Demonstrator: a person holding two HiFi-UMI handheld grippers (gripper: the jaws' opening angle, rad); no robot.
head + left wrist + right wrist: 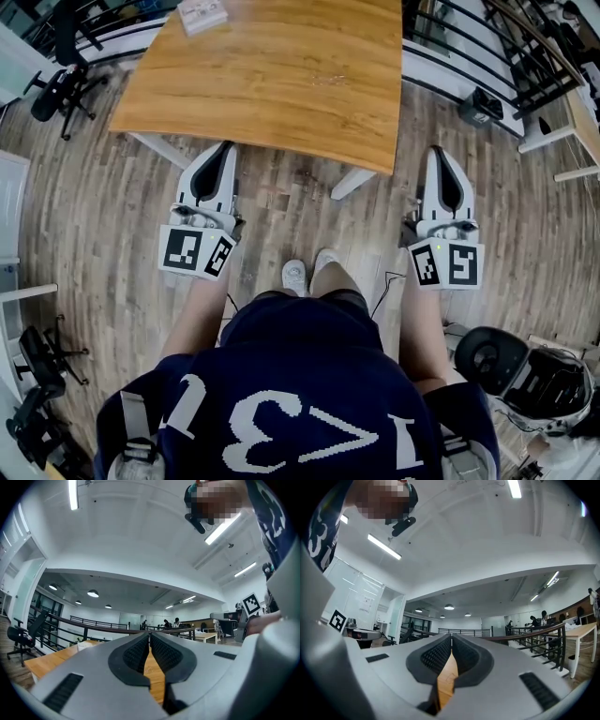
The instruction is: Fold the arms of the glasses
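A wooden table (272, 84) stands in front of me. Near its middle lies a faint, thin outline (328, 80), too small to tell whether it is the glasses. My left gripper (222, 150) hangs below the table's front edge at the left, its jaws closed together with nothing between them. My right gripper (439, 155) is held just off the table's front right corner, also shut and empty. In the left gripper view the left gripper (149, 635) points level over the tabletop. The right gripper view shows the right gripper (451, 638) doing the same.
A white box (202, 14) sits at the table's far left corner. An office chair (61, 89) stands left of the table and black railings (487, 56) run at the right. A round dark device (530, 375) lies on the floor at my right. My shoes (307, 272) are on the plank floor.
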